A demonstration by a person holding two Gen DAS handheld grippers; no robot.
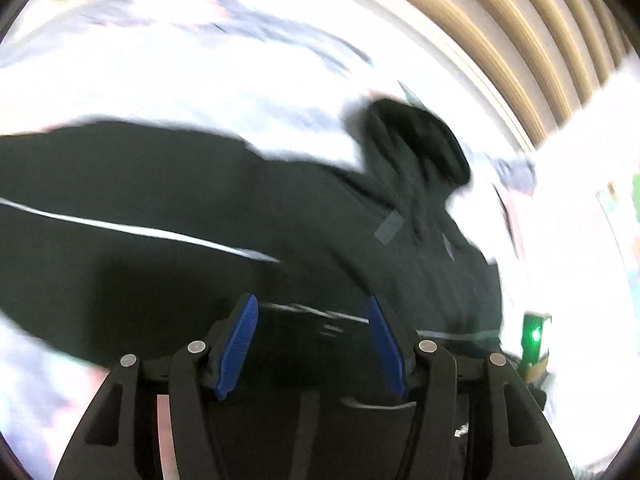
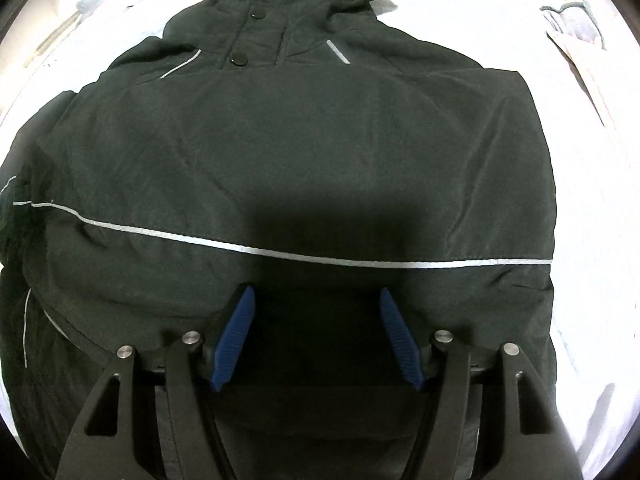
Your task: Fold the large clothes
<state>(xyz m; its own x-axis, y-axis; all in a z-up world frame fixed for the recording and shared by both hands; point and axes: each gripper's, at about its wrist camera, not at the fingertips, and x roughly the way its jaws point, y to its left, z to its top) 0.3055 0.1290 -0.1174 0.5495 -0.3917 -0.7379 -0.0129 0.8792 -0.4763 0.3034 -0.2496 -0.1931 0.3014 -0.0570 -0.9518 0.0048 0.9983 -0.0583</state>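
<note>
Lying flat on a white bedsheet [image 2: 600,240], a black hooded jacket with thin reflective piping [image 2: 304,152] fills the space ahead of the right tool [image 2: 318,334], whose blue-padded jaws stand apart, empty, just above its lower body. The left tool [image 1: 312,346], likewise spread and empty, hovers over the jacket [image 1: 200,200] in a blurred view.

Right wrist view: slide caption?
Open right gripper hovers over dark hooded jacket with reflective piping, flat on white bedsheet.

Matt dark cloth jacket [image 2: 304,152] with shiny piping; ribbed blue pads [image 2: 236,336] on black plastic claw
</note>
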